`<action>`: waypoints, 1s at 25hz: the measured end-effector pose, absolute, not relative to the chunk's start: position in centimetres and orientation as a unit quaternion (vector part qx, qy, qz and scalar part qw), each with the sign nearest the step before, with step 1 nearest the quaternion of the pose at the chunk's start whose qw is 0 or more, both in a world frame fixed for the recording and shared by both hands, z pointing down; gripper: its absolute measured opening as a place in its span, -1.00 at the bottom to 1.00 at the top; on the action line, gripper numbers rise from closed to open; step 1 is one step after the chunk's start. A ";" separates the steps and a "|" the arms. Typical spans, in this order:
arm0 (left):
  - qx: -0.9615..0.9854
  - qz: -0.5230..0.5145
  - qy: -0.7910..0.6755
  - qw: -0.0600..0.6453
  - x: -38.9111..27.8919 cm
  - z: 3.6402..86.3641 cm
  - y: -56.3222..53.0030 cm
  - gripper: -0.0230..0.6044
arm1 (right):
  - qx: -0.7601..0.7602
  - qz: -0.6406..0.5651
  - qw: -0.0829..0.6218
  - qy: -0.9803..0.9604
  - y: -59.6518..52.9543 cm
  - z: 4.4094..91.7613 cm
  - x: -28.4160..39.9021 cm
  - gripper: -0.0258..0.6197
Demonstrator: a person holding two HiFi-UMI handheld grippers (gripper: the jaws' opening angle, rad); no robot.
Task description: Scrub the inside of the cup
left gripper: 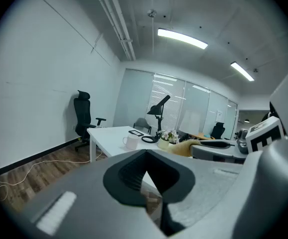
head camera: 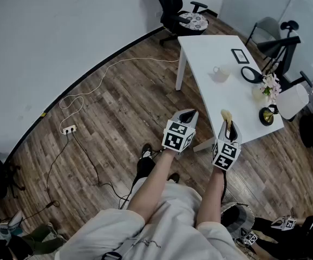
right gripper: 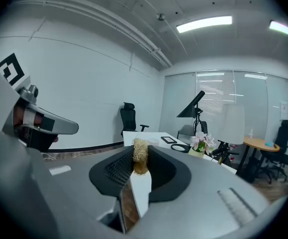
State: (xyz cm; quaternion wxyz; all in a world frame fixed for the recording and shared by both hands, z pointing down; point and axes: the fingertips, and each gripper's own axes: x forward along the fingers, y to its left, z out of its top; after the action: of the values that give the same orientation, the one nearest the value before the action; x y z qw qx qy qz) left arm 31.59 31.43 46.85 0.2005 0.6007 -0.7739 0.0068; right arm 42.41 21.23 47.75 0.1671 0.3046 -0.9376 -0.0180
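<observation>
The right tool (head camera: 228,125) is found clamped on a fibrous scrubber (right gripper: 140,153). The left tool (head camera: 187,114) is held closed. The cup (head camera: 220,73) is set on the surface (head camera: 205,47), well apart from both.

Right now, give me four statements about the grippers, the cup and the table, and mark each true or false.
1. The right gripper is clamped on a tan fibrous scrubber. True.
2. The left gripper holds the cup. False: its jaws are together on nothing, and the cup stands on the white table.
3. The scrubber is inside the cup. False: it is held in the air, short of the table.
4. Flowers stand on the table. True.
</observation>
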 end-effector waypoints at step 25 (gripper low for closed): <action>0.664 -0.012 -0.714 0.220 17.4 47.1 23.6 -0.93 | 0.345 0.051 0.158 -0.924 14.8 48.5 31.6 -0.60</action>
State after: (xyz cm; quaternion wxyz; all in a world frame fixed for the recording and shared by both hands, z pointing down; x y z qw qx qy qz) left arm 17.41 23.59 47.05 0.2198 0.6644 -0.7143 -0.0122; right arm 31.63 14.80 48.50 0.1580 0.3447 -0.9239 0.0513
